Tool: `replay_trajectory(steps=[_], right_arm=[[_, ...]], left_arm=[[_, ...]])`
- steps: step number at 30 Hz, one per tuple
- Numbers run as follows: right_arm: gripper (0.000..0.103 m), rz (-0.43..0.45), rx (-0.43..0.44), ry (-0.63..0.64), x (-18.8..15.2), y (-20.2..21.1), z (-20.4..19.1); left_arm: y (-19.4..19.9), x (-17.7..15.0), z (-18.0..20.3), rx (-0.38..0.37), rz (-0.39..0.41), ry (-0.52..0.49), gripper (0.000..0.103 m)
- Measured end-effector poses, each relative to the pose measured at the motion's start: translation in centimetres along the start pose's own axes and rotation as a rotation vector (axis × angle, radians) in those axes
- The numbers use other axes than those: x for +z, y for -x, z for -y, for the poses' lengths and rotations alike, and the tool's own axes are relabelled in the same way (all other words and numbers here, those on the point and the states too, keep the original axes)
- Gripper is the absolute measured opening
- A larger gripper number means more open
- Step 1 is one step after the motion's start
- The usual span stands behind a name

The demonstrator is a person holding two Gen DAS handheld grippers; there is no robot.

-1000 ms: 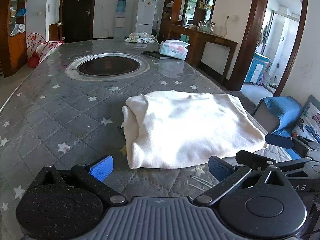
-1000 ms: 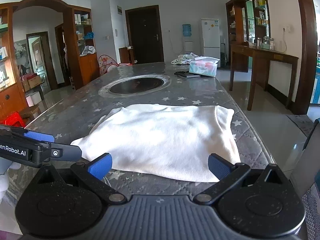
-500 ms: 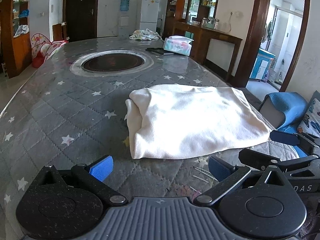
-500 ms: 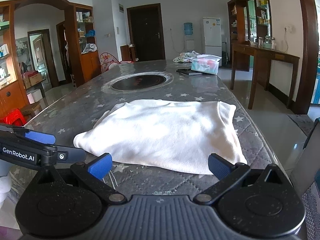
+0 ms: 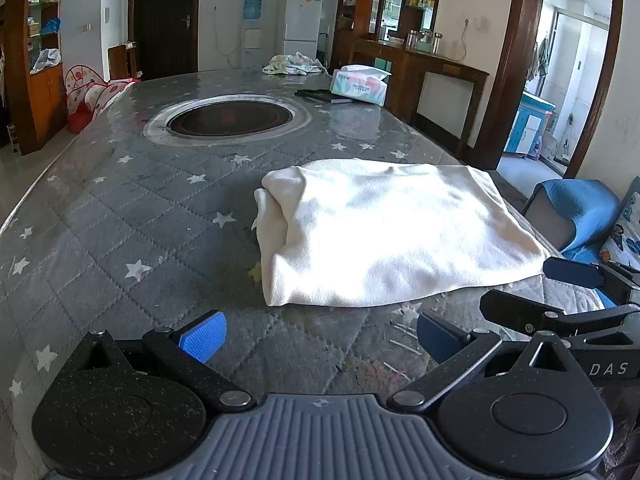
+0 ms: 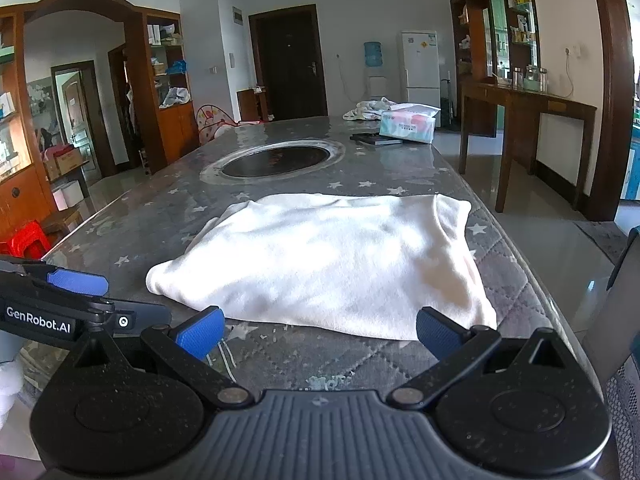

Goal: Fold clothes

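A folded white garment (image 5: 396,232) lies flat on the grey star-patterned table (image 5: 120,208); it also shows in the right wrist view (image 6: 332,264). My left gripper (image 5: 320,336) is open and empty, hovering just short of the garment's near edge. My right gripper (image 6: 316,334) is open and empty, also just short of the near edge. The right gripper shows at the right of the left wrist view (image 5: 560,292), and the left gripper at the left of the right wrist view (image 6: 76,300).
A round inset burner (image 5: 228,118) sits mid-table. A tissue pack (image 5: 358,86), a dark flat object (image 5: 320,95) and a crumpled cloth (image 5: 292,64) lie at the far end. A blue-covered chair (image 5: 576,212) stands right of the table.
Both grippers have drawn back from the garment toward the near table edge and lifted slightly. The garment has stayed put.
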State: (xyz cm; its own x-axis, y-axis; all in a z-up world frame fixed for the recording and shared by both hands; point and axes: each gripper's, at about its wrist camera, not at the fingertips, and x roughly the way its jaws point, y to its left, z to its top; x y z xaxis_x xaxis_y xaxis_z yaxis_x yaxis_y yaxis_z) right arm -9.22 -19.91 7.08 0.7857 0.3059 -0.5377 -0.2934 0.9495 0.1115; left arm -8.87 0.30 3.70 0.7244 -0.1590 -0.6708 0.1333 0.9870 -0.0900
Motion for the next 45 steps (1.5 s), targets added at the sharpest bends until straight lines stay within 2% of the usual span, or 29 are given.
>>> replay_trajectory(steps=[45], right_arm=[[0.103,-0.009,-0.006,0.006,0.09,-0.17,-0.15]], left_arm=[[-0.25,-0.26,0.07,0.017,-0.007,0.013,0.103]])
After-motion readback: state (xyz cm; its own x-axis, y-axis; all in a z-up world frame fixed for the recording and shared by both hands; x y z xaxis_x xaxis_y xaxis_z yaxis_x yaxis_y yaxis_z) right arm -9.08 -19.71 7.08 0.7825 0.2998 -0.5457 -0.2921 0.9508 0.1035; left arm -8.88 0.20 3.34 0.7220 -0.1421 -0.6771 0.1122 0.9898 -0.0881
